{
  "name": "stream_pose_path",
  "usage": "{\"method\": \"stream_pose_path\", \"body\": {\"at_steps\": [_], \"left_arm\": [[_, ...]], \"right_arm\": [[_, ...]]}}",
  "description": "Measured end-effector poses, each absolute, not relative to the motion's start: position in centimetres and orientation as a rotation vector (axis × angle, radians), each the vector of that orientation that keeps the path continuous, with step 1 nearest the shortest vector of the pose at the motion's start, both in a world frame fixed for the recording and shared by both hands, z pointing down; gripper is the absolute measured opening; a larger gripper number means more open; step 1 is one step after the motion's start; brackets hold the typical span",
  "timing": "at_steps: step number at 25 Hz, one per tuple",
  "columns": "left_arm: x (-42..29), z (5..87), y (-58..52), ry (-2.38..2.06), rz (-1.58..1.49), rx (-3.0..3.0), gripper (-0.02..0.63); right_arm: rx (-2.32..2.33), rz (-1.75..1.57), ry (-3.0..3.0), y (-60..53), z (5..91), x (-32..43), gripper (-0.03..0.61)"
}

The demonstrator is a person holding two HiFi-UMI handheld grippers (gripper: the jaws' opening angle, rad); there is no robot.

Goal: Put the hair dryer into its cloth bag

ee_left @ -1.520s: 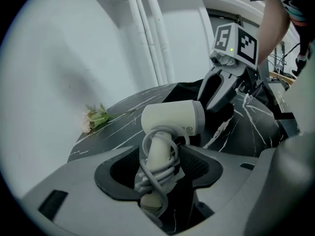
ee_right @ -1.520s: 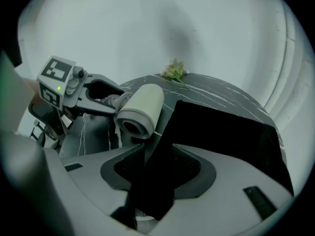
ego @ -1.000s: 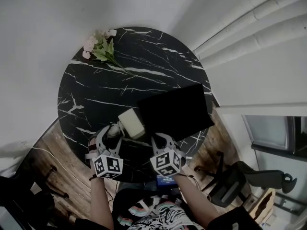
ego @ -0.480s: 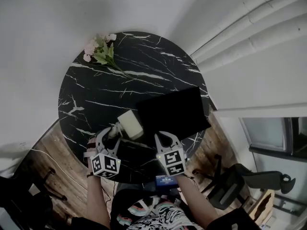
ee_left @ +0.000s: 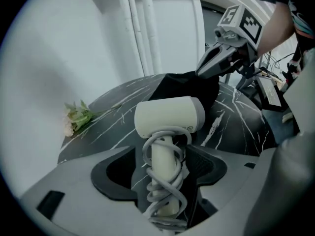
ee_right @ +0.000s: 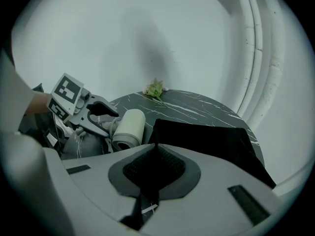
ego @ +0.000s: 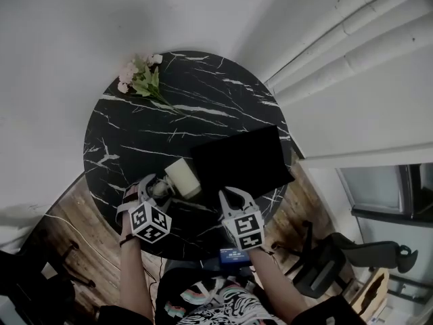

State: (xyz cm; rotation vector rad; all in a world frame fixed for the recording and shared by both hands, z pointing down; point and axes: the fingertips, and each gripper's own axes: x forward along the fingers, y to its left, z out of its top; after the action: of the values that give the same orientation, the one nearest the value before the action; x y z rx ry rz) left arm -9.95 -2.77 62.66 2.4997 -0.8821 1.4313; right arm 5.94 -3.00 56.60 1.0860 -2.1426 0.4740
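Note:
A cream hair dryer (ego: 183,177) with its cord wound round the handle lies at the near edge of the round black marble table (ego: 135,127). Its head (ee_left: 170,116) sits at the mouth of the black cloth bag (ego: 240,161). My left gripper (ego: 154,185) straddles the handle (ee_left: 165,181); its jaws are opening, with a gap showing on the left of the handle. My right gripper (ego: 231,196) is shut, and the bag's near edge (ee_right: 156,154) is pinched and lifted between its pads. The rest of the bag (ee_right: 206,136) lies flat on the table.
A sprig of pink flowers (ego: 139,73) lies at the table's far left edge. White pipes run up the wall (ego: 352,39) on the right. A dark chair (ego: 338,249) stands on the wooden floor at the near right.
The left gripper has tilted and its jaws have spread wider round the dryer handle. The right gripper has rolled and risen slightly with the bag's edge.

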Motion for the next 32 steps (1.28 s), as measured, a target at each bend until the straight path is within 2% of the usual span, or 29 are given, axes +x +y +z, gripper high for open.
{"method": "stream_pose_path", "body": {"at_steps": [2, 11, 13, 15, 28, 32], "left_arm": [[-9.4, 63.2, -2.9, -0.816, 1.426, 2.495, 0.280], [-9.4, 63.7, -3.2, -0.907, 1.205, 2.498, 0.287], [-9.4, 63.5, -2.9, -0.912, 1.144, 2.509, 0.248], [-9.3, 63.4, -2.7, -0.873, 1.073, 2.485, 0.235], [-5.4, 60.3, -1.2, -0.672, 0.713, 2.375, 0.229], [-3.6, 60.3, -1.0, -0.581, 0.775, 2.390, 0.229]], "right_arm": [[1.102, 0.483, -2.145, -3.0, 56.6, 6.0, 0.026], [1.211, 0.456, -2.170, -3.7, 54.9, 7.0, 0.026], [1.217, 0.450, -2.171, -3.6, 54.7, 7.0, 0.026], [1.221, 0.438, -2.175, -3.5, 54.4, 7.0, 0.026], [1.168, 0.392, -2.190, -2.3, 54.4, 6.5, 0.026], [1.189, 0.388, -2.199, -2.4, 54.1, 6.6, 0.026]]}}
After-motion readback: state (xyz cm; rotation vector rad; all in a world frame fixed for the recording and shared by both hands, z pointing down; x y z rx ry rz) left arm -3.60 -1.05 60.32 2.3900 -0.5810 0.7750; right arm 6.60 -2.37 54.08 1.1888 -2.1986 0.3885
